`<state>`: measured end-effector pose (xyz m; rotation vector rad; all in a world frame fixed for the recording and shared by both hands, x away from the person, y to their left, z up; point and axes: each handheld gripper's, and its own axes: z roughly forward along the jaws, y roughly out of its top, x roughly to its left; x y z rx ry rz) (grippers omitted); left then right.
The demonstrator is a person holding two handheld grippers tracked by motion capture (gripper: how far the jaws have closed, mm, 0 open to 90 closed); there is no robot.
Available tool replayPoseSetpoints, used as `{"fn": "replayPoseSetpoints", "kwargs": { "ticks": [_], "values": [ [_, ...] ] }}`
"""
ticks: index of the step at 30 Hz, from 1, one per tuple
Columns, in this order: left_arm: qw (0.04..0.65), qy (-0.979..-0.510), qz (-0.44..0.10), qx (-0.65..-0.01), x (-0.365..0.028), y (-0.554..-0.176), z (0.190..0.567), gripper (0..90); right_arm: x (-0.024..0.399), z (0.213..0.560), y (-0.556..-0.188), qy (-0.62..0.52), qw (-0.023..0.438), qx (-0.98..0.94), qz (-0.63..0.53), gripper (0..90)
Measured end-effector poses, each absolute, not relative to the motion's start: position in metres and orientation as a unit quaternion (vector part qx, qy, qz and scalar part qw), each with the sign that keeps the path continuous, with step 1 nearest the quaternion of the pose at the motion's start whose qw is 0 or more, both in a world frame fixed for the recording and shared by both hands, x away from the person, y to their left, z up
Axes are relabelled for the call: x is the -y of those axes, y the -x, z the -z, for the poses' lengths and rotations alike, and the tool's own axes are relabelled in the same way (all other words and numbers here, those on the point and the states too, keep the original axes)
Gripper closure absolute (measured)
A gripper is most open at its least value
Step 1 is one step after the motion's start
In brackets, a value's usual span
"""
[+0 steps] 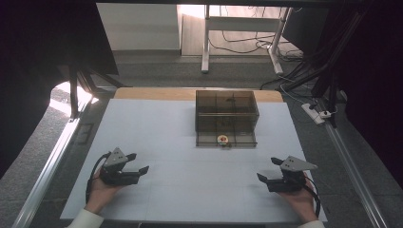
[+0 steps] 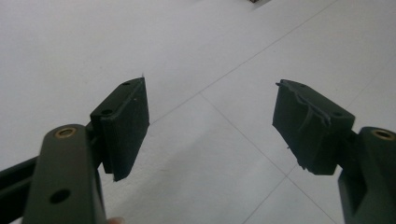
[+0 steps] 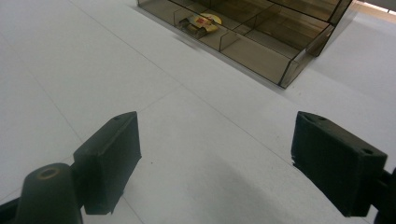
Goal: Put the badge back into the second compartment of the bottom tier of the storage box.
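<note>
Both grippers parked at the near edge, jaws wide, nothing held.
I had the table (image 1: 157,123) bare up front and the box (image 1: 226,118) mid-far. The left gripper (image 1: 138,163) and right gripper (image 1: 268,169) sat well apart from it. The yellow item (image 3: 201,22) lay in the box's front middle compartment. I judged the right gripper should go in from above, clear of the dividers.

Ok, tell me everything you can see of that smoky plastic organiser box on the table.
The organiser box is a low, open-topped rectangular tray of dark, smoky see-through plastic, split by thin walls into several compartments. It sits flat on the white table, toward the far middle, apart from both tools. A front compartment holds a small yellow and red item; what it is cannot be told. Nothing else touches the box.
</note>
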<state>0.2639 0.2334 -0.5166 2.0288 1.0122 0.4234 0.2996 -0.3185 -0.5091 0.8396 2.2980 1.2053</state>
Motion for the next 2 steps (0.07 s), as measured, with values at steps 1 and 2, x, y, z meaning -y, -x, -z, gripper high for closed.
{"fn": "replayPoseSetpoints", "kwargs": {
  "ticks": [1,2],
  "values": [
    [0.405,-0.804,-0.167,-0.401,-0.2330,-0.2644,0.5168,26.7,0.3188,0.5090,-0.2994,-0.301,0.206,-0.825,-0.431,15.6],
    [0.405,-0.804,-0.167,-0.401,-0.2325,-0.2650,0.5169,26.6,0.3190,0.5092,-0.2990,-0.301,0.206,-0.825,-0.431,15.6]
  ]
}}
